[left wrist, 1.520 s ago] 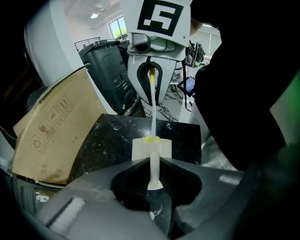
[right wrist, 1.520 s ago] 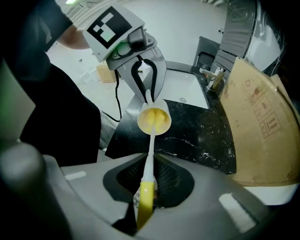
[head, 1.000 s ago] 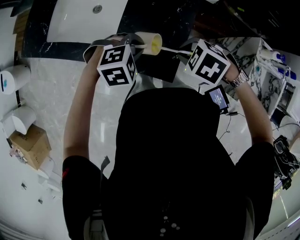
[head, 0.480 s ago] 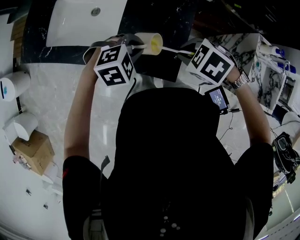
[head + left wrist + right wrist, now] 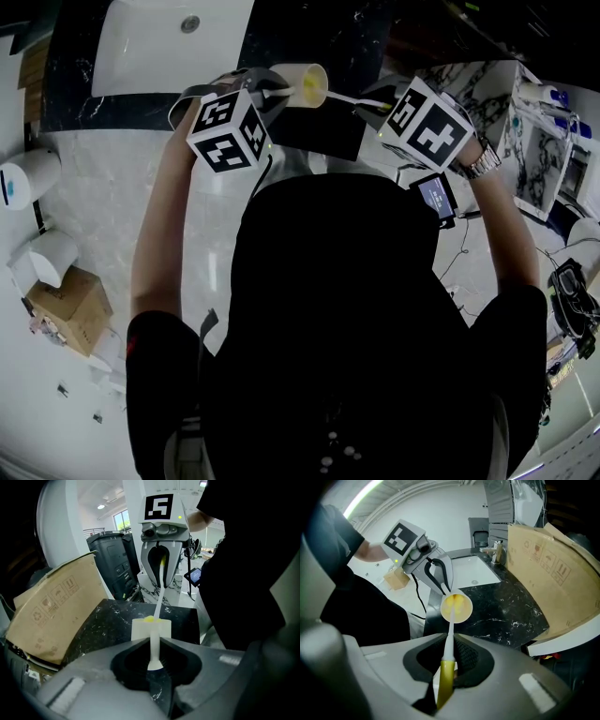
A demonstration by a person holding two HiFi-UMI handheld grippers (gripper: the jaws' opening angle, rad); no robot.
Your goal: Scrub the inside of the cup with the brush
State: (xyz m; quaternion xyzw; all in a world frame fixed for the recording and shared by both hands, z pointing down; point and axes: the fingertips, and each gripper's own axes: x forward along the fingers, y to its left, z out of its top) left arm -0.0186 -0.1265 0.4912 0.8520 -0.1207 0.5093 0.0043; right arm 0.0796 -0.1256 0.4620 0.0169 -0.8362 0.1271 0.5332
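The left gripper (image 5: 154, 652) is pinching a narrow white part of the cream cylindrical cup (image 5: 457, 607), jaws pressed close together on it. From the poor angle it may be the cup's handle or a fold of its wall. The right gripper (image 5: 449, 662) is clamping the yellow end of the thin white-stemmed brush (image 5: 449, 637), whose yellow head is sitting inside the cup's mouth. The cup is hanging on its side in the air, above the near edge of the black marbled counter (image 5: 501, 606), with its mouth facing the right gripper.

The main risk is coming from that slim pinch. Scrubbing pushes sideways on the cup, so it is likely to be twisting or sliding in the jaws. If it is working loose, it is dropping onto the counter or off its near edge.

The brush is being held far back at its tail, so the long stem is probably flexing. A hard stroke could be bending it, or springing the head out past the rim. Pulling back too far is also taking the head out of the mouth, and the scrubbing is then missing the inside wall.
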